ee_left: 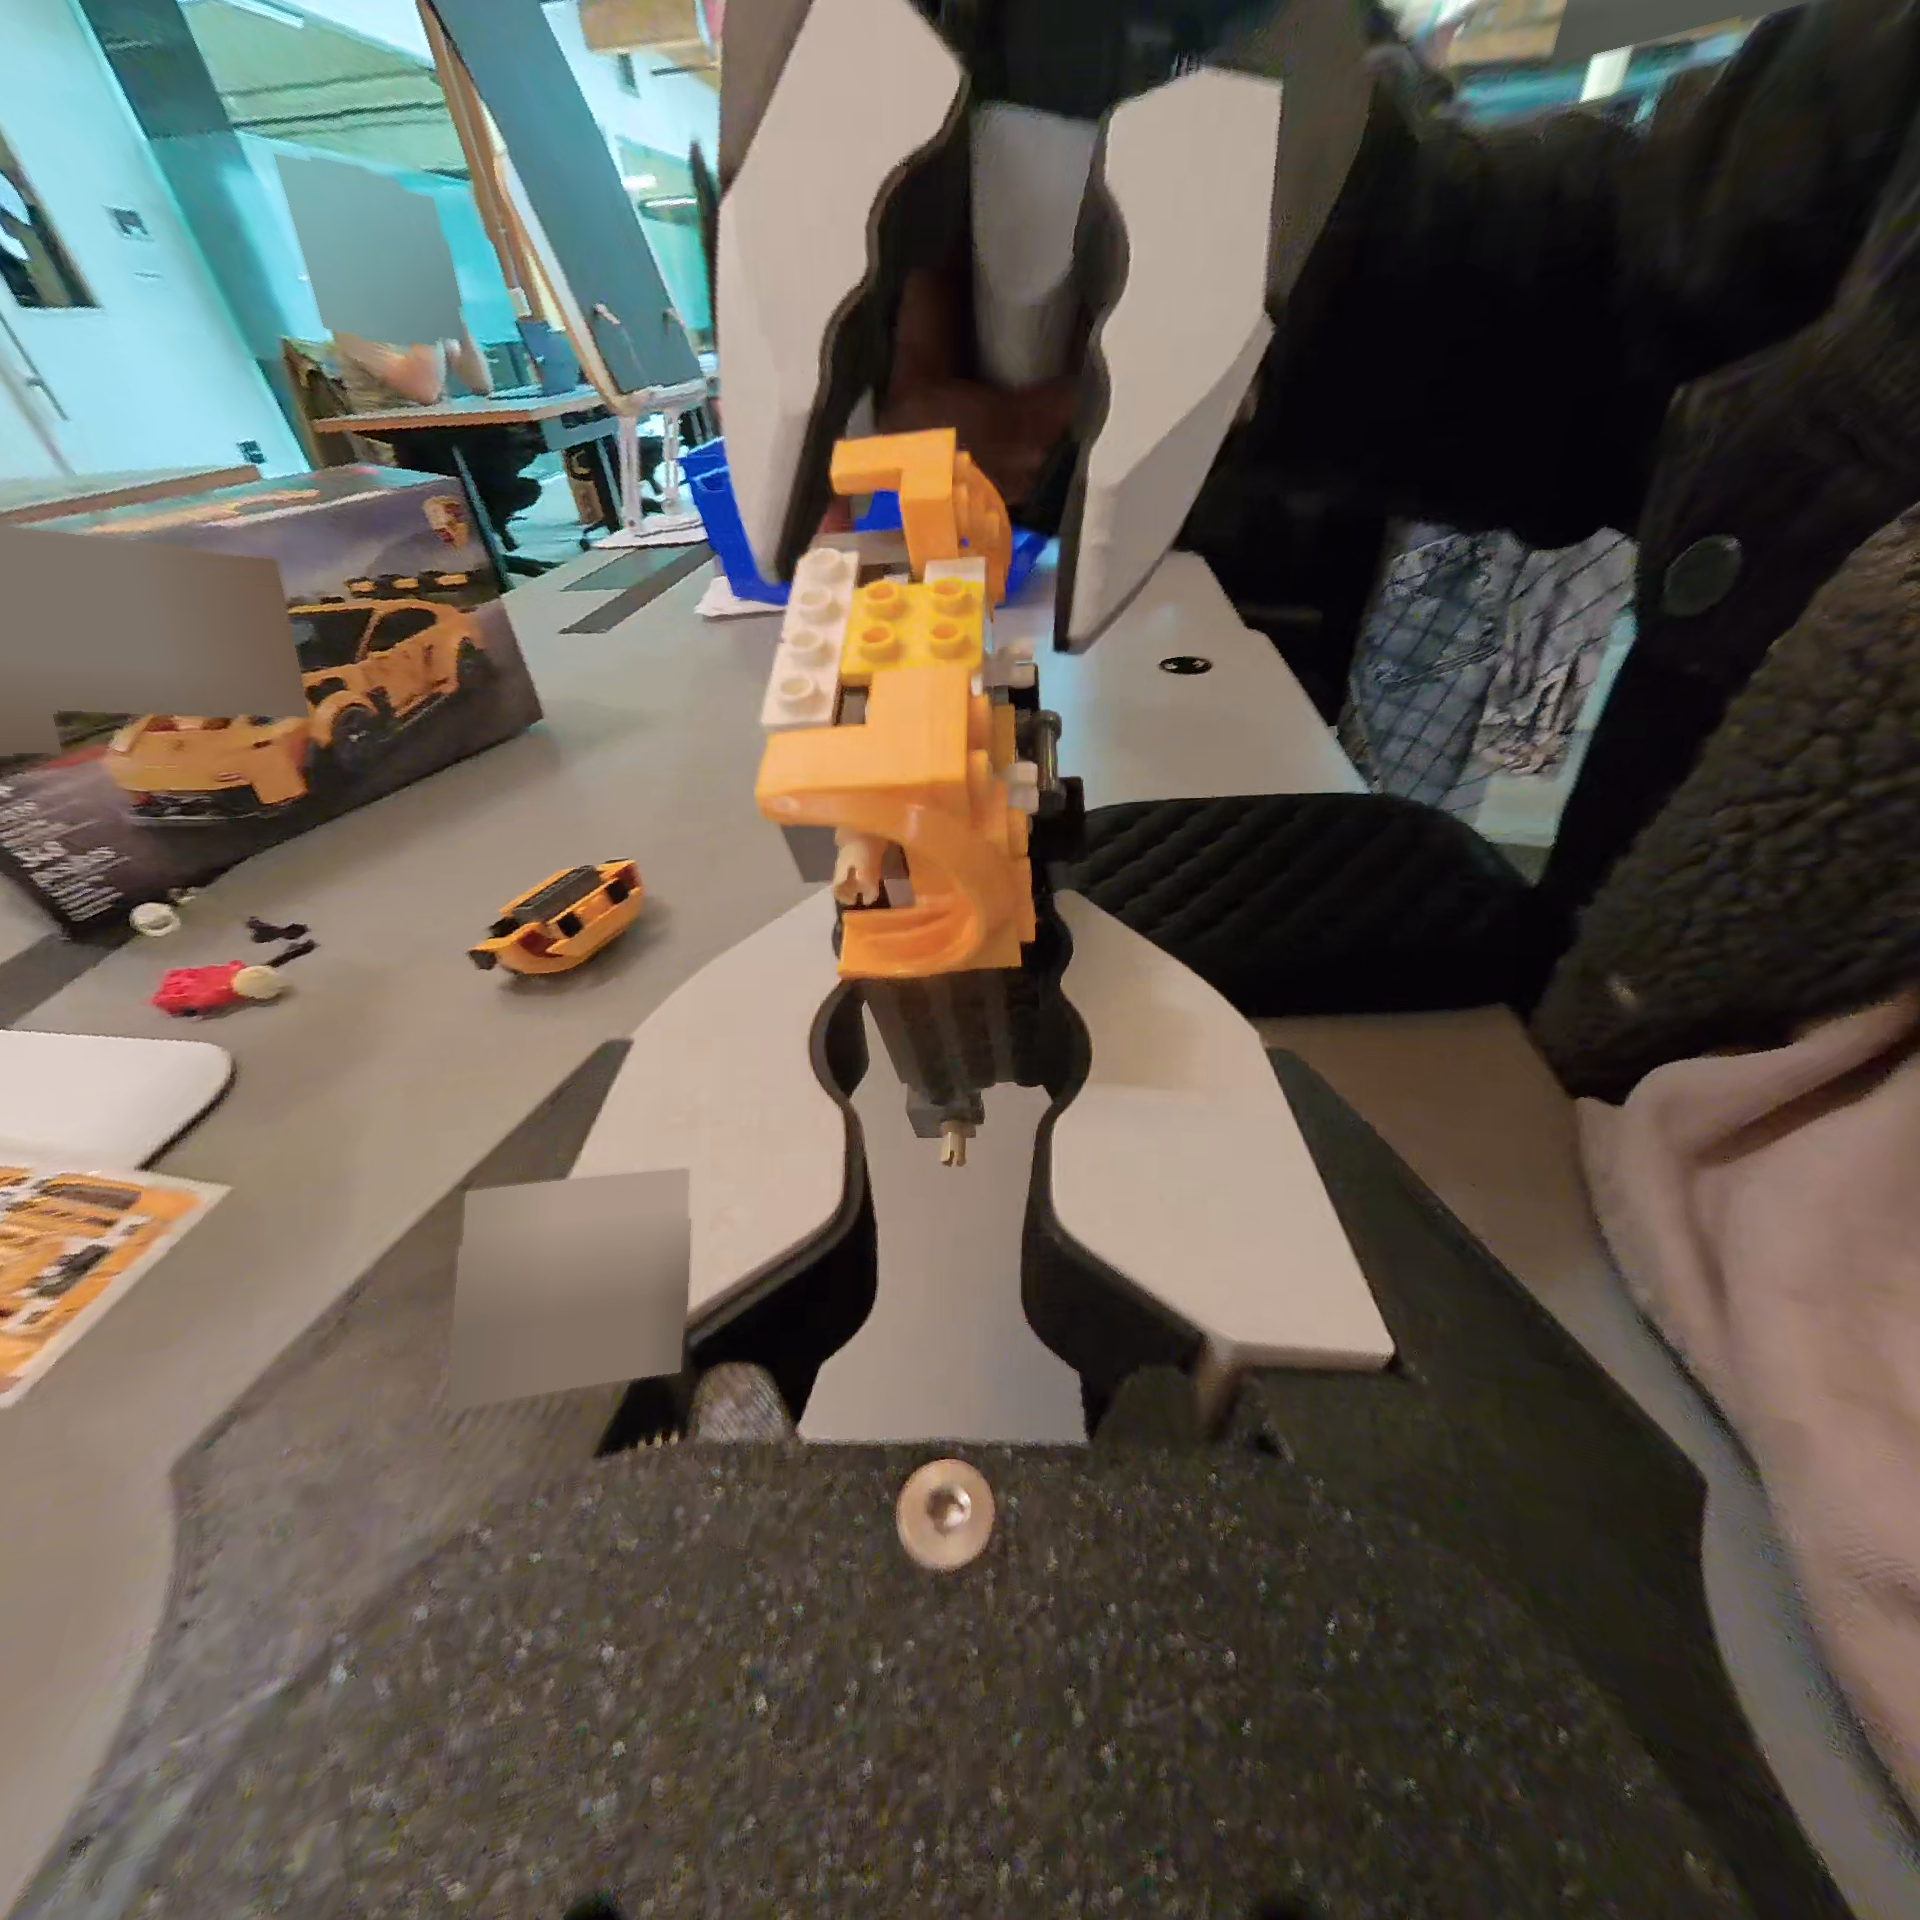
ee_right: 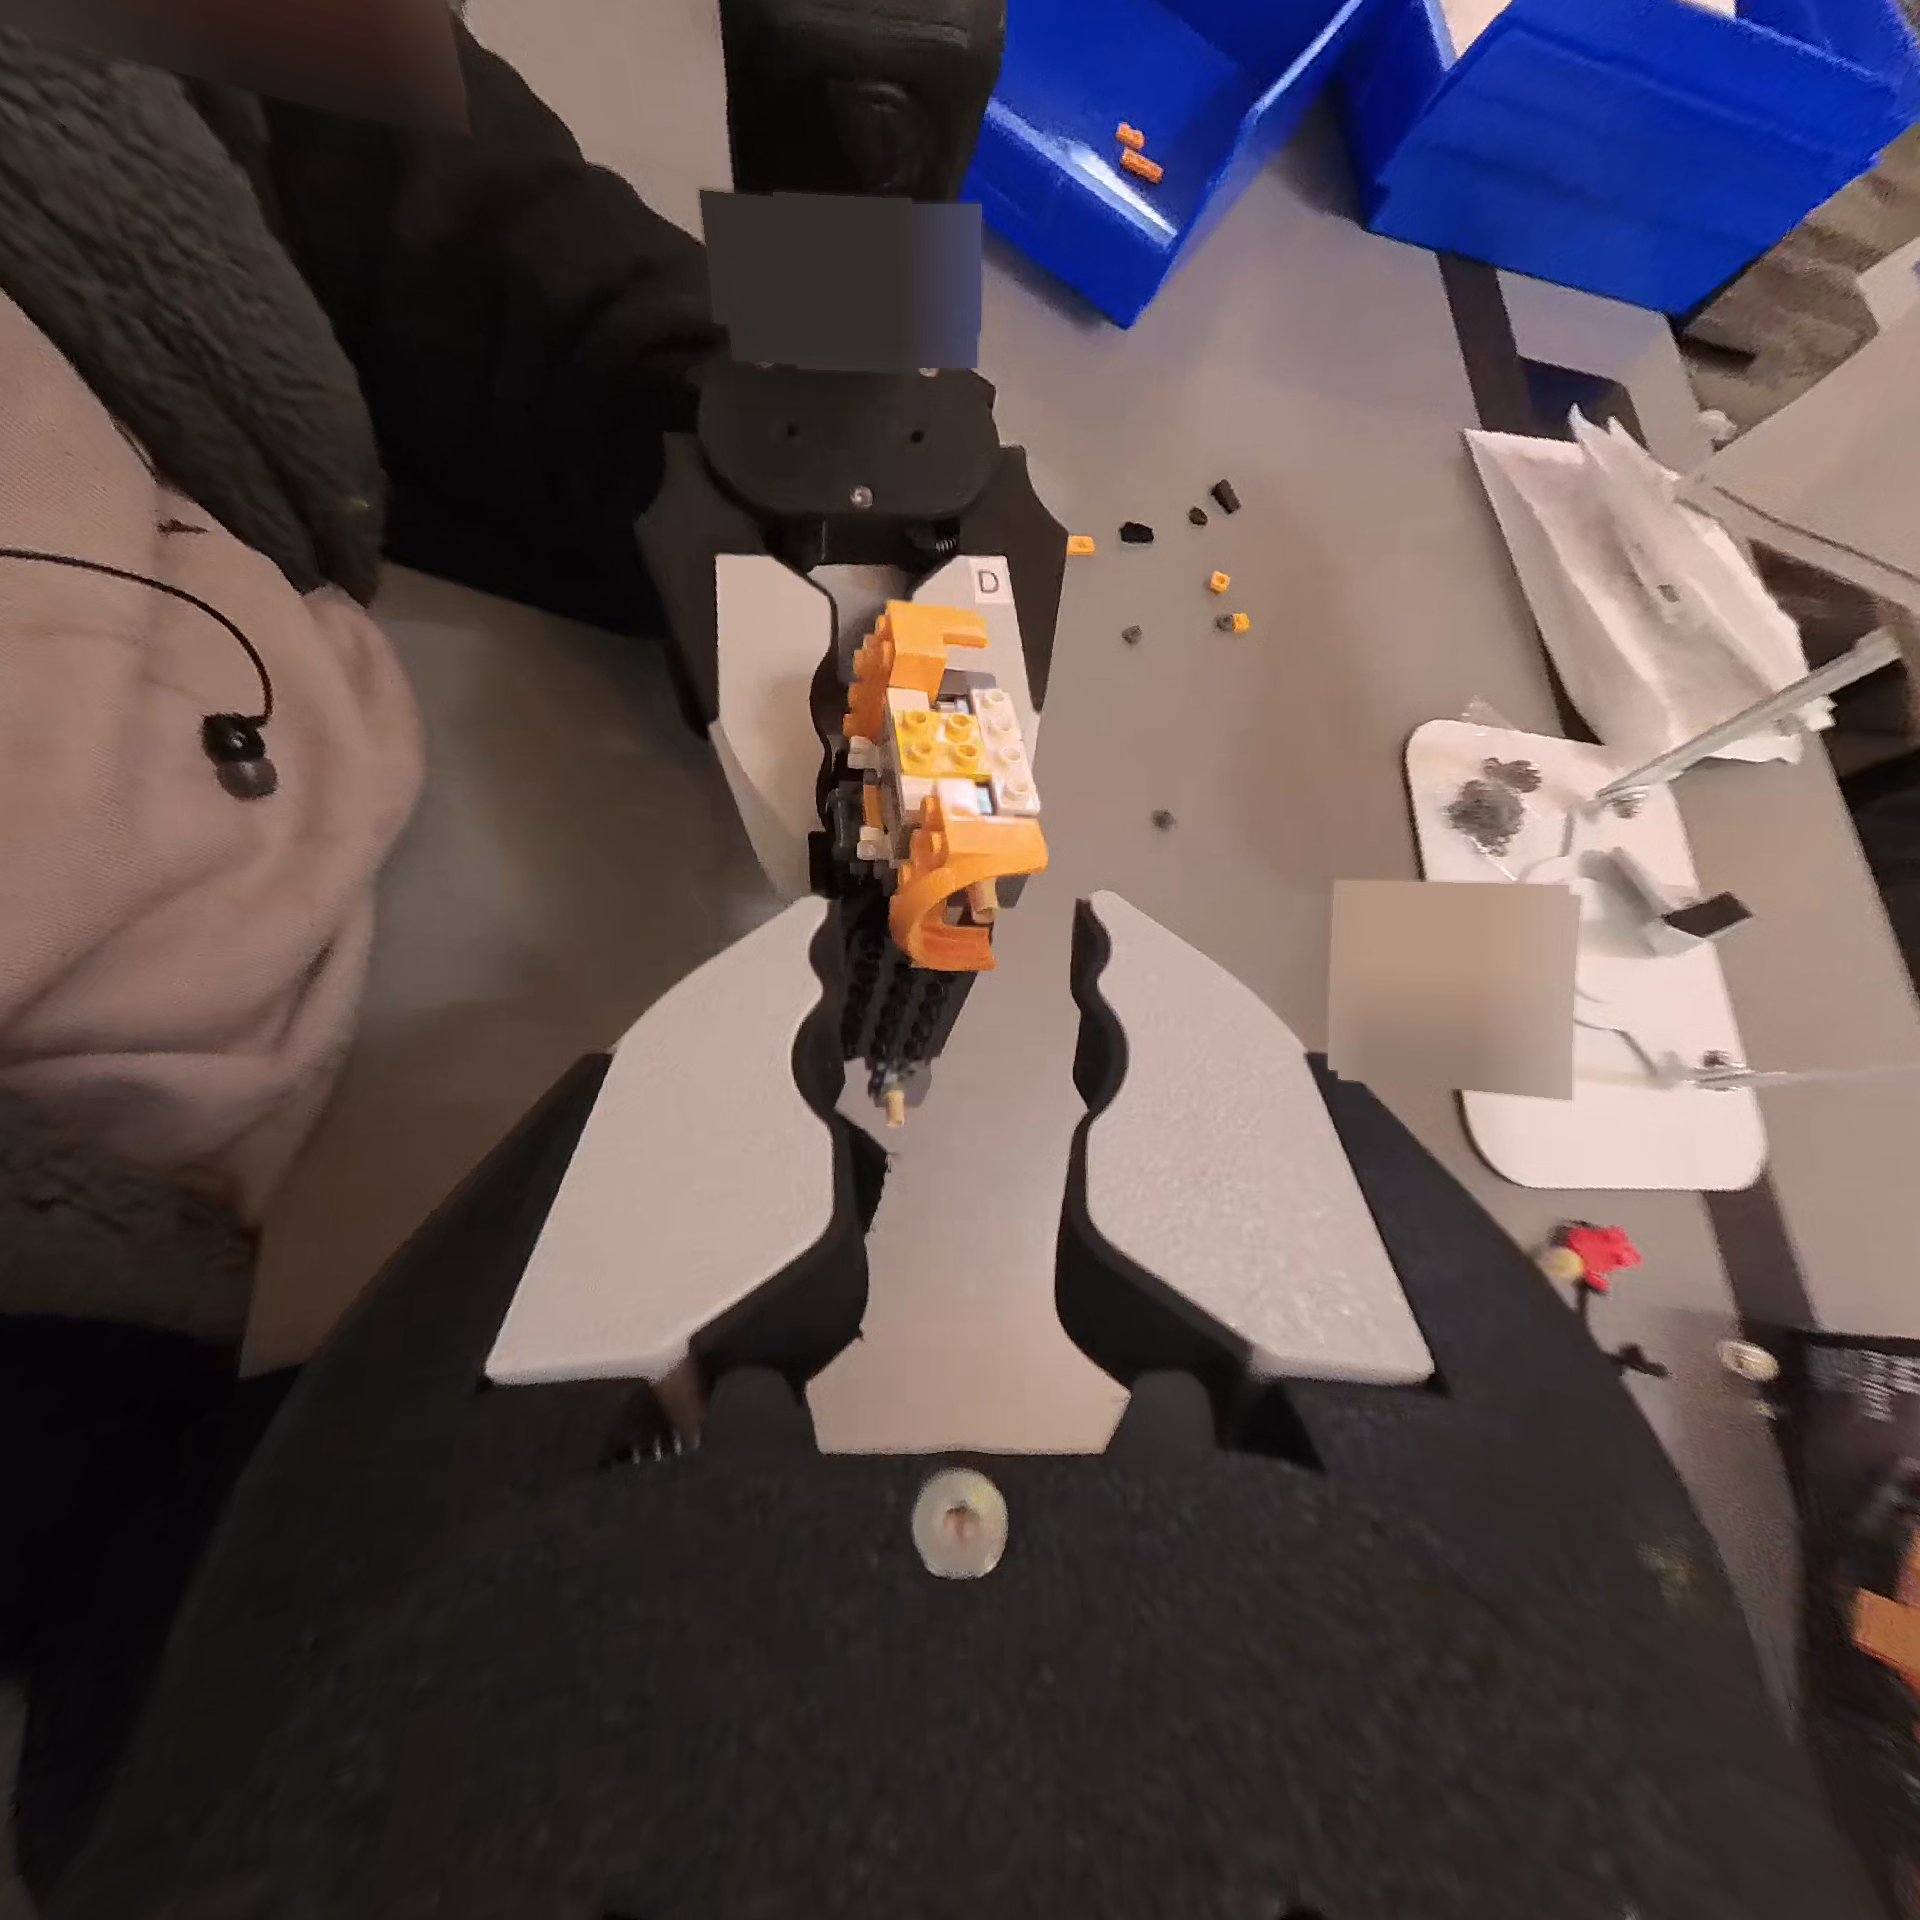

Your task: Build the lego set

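Chassis (ee_left: 914,790) of the orange car sits clamped in your left gripper (ee_left: 951,1023) above the table while the right gripper (ee_right: 951,997) stands spread around its end, so next you fetch 1 loose brick.

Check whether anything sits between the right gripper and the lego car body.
Nothing visible does. The left gripper is clamped on the black chassis of the lego car body, and the open fingers of the right gripper straddle it with no other part between.
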A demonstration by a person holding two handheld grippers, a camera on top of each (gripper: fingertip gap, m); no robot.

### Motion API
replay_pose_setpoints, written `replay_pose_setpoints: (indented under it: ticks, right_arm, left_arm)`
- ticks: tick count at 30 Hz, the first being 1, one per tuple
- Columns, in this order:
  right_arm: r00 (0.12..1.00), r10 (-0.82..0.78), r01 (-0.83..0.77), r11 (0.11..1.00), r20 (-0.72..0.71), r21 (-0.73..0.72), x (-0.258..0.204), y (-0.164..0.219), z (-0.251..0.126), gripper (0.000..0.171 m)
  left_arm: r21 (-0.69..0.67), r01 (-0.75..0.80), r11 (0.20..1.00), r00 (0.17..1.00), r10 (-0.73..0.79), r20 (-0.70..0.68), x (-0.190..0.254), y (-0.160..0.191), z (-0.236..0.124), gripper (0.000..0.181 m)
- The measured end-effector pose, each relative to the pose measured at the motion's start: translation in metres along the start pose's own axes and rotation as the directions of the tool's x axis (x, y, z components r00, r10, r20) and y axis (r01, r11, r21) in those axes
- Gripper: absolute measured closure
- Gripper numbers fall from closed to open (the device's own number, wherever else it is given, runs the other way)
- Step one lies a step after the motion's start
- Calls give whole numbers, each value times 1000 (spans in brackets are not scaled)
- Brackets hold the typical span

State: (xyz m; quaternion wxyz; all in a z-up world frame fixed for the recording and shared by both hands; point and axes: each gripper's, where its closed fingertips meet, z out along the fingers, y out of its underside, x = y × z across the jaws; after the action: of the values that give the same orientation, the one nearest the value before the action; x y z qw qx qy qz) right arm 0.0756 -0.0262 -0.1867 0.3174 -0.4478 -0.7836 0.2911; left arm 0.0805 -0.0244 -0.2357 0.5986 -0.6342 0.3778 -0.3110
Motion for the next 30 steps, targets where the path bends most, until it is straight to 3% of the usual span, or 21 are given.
replay_pose_setpoints:
  ticks: [8, 23, 30]
  right_arm:
    - [989, 102, -115, 986, 110, 121, -4, -6, 7, 145]
    - [995, 87, -79, 986, -47, 147, -4, -4, 8, 148]
    - [983, 121, -98, 981, -137, 165, 7, -9, -7, 146]
  left_arm:
    - [17, 18, 1000, 1000, -18, -19, 2, -2, 0, 152]
    - [-36, -59, 998, 997, 61, 41, -1, 1, 2, 152]
    - [-13, 12, 1000, 997, -11, 74, -9, -3, 1, 152]
